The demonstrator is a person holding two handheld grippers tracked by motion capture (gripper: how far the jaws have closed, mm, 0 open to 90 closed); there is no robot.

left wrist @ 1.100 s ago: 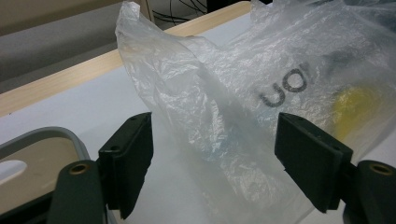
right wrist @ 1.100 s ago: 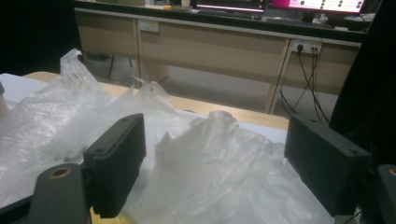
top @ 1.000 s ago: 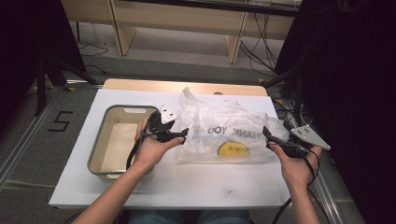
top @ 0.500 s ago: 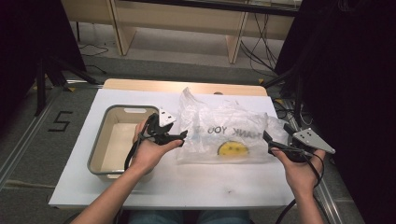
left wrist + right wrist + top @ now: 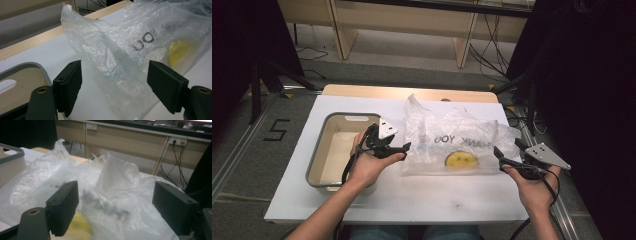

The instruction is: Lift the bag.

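Your left gripper [image 5: 404, 147] is sitting w/ jaws wide apart, nothing betw. them, pointing at the left edge of the clear plastic bag [image 5: 452, 142] and just short of it; in the left gripper view the crinkled bag [image 5: 120, 52] is rising betw. the jaws, farther off. Your right gripper [image 5: 498, 157] is also gaping, jaws apart & empty, at the bag's right end. The bag is lying on the white table [image 5: 412, 195], a yellow round thing [image 5: 461, 160] inside it. The grey tub [image 5: 319, 155] is sitting just left of your left hand [image 5: 369, 167].
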